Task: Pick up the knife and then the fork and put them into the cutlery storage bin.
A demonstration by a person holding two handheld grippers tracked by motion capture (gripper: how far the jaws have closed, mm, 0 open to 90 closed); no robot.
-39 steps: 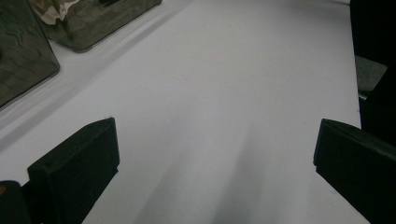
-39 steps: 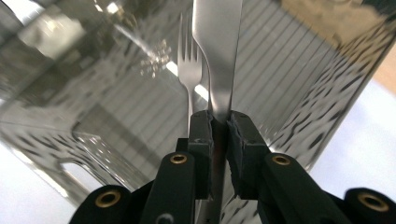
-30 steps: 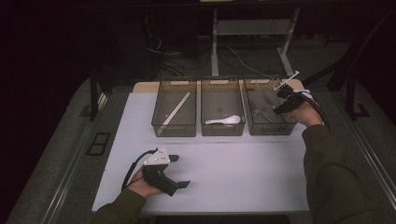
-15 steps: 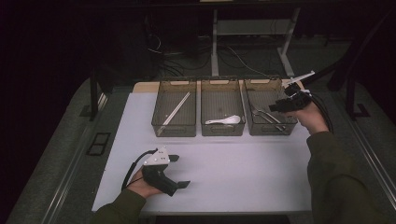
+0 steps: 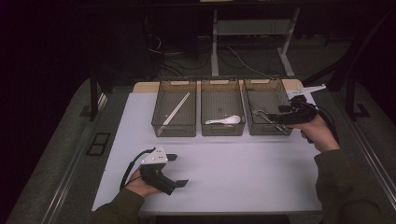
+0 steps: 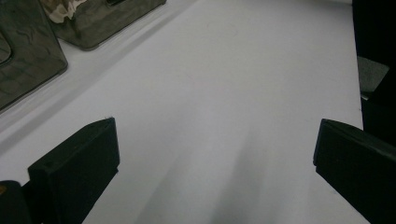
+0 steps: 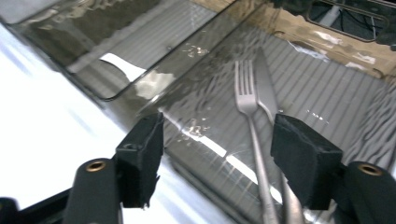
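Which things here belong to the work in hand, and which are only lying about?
In the work:
- right gripper, jaws just opened, nothing between them
- fork
- knife
- right bin

Lying about:
- white spoon
- chopsticks
- left gripper

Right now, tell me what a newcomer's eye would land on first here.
Three smoky clear bins in a row at the far edge of the white table: the left bin holds chopsticks, the middle bin a white spoon, the right bin a fork and a knife. The right tool hovers open at the right bin's near corner; the left tool rests open on the table.
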